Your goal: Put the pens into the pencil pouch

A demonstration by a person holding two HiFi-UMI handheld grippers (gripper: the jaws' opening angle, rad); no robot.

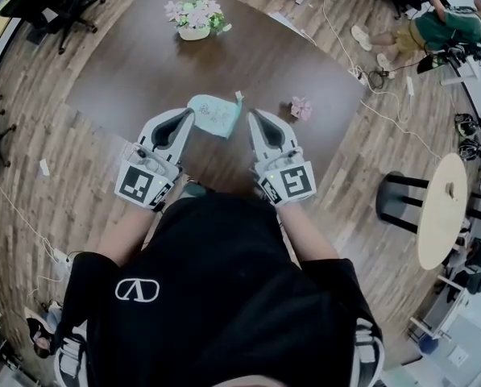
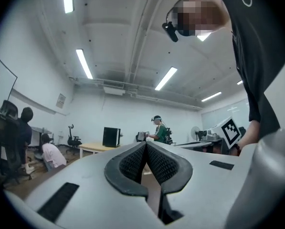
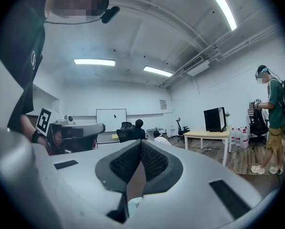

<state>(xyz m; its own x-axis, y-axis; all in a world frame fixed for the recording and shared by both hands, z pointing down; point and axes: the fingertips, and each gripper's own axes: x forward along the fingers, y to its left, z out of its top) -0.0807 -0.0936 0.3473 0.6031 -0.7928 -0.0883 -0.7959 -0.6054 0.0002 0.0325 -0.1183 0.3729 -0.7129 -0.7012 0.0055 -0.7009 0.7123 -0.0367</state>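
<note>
A pale teal pencil pouch lies on the dark brown table; in the head view it sits between the tips of both grippers. My left gripper is held up close to my chest, pointing level, with its pads shut together and nothing between them. My right gripper is level beside it, and its pads are also shut with nothing held. Both gripper views look out across the room, above the table. No pen shows in any view.
A pot of pink and white flowers stands at the table's far side, and a small pink object lies to the right of the pouch. A round light table, a black stool, office chairs and floor cables surround the table. People stand and sit further off.
</note>
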